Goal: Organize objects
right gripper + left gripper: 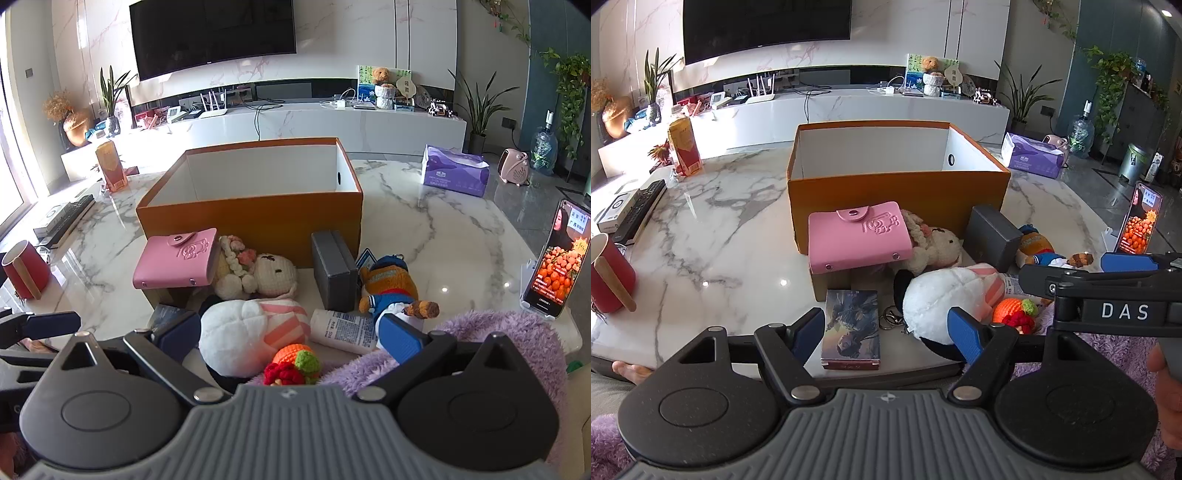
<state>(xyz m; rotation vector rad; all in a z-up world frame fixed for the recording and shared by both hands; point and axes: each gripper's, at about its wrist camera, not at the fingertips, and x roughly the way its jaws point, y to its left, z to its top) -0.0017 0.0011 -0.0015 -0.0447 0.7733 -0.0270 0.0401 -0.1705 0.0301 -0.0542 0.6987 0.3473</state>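
An open orange box (897, 199) (258, 218) with a white inside stands on the marble table. In front of it lie a pink card holder (858, 236) (177, 260), a cream knitted doll (936, 249) (258, 277), a grey box (993, 234) (334, 269), a white and pink plush (942, 299) (251, 332), a picture card box (851, 328), a knitted fruit (1015, 314) (293, 363), a white tube (343, 330) and an orange plush figure (391, 284). My left gripper (888, 334) is open around the card box, not touching. My right gripper (288, 332) is open over the plush.
A red mug (611, 273) (26, 269) stands at the left edge. A phone on a stand (1141, 219) (557, 258) is at the right. A purple tissue pack (454, 171), remotes (639, 210) and a yellow carton (685, 146) sit further off. Purple fleece (498, 343) lies near the right gripper.
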